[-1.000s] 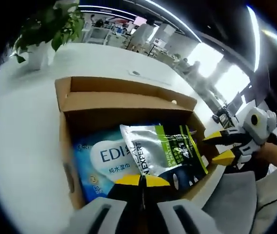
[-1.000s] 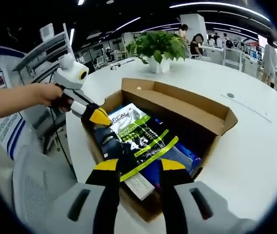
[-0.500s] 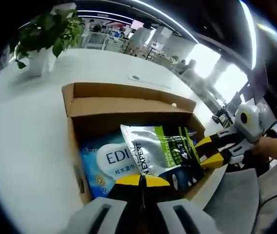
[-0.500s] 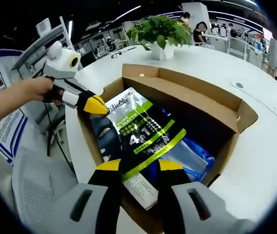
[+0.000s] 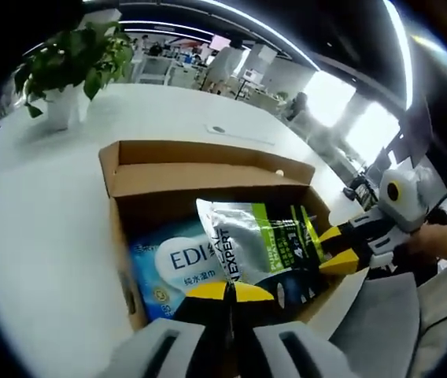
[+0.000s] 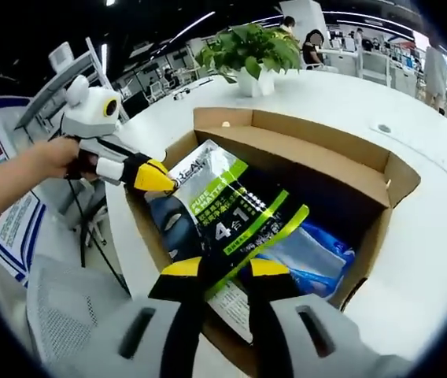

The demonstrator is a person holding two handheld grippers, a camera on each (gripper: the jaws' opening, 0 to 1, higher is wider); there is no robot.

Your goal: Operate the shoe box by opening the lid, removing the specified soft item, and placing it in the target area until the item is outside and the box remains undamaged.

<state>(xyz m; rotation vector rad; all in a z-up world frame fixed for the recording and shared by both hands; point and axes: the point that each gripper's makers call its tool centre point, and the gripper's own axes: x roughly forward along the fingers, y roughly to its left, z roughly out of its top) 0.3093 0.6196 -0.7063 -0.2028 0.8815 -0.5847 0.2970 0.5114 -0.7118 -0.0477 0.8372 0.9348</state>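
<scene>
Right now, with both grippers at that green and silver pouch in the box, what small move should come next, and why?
Probably lift both grippers together. The left gripper and right gripper pinch opposite ends of the pouch, which is raised but over the open cardboard box, above the blue wipes pack.

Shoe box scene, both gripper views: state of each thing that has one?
Shoe box: open, lid flap folded back, upright on the white table.
Silver-green pouch: partly lifted, tilted, its ends pinched by both tongs.
Blue wipes pack: lying flat inside the box, under the pouch.
Left tongs: shut on the pouch edge.
Right tongs: shut on the pouch's other end.
Potted plant: upright on the table.
</scene>
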